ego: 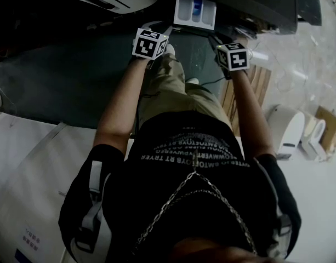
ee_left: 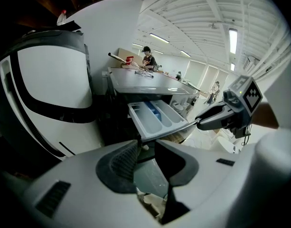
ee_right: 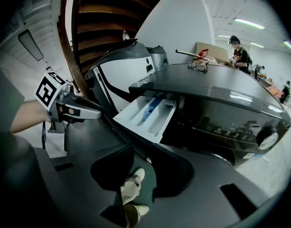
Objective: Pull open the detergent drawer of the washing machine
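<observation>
The detergent drawer stands pulled well out of the dark washing machine. It leaves the front at the top left corner, beside the control panel and its round knob. The drawer is white with long compartments, and a blue piece sits in one of them.

The left hand-held gripper has its jaws apart with nothing between them; only the floor and a bit of shoe show through the gap. It is held just below and short of the drawer's front edge.

The right hand-held gripper is likewise spread and empty, also held low in front of the drawer. In the left gripper view its tip lies near the drawer's front right corner; contact cannot be judged.
</observation>
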